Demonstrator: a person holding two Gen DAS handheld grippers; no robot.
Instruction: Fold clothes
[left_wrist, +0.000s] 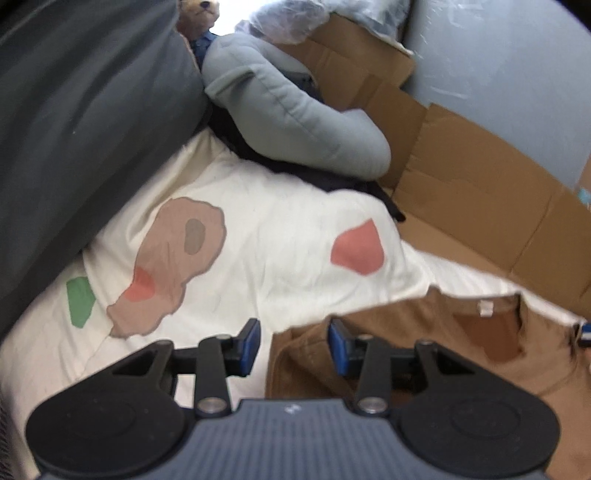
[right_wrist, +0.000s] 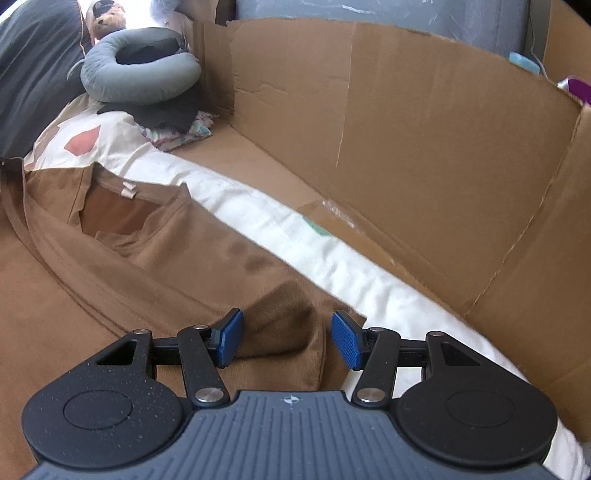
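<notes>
The left gripper (left_wrist: 294, 347) is seen with its blue pads apart and nothing held between them, above the edge of the brown cotton T-shirt (left_wrist: 424, 354). The right gripper (right_wrist: 287, 339) is open too, with a brown sleeve (right_wrist: 280, 332) lying loose between its pads. The shirt is spread flat on a white bed sheet with coloured patches (left_wrist: 280, 240). Tall brown cardboard walls (right_wrist: 406, 147) are seen beside the bed, and a grey ring-shaped pillow (right_wrist: 140, 77) farther back.

Brown shirt (right_wrist: 110, 258) on patterned bedsheet (left_wrist: 258, 229)
</notes>
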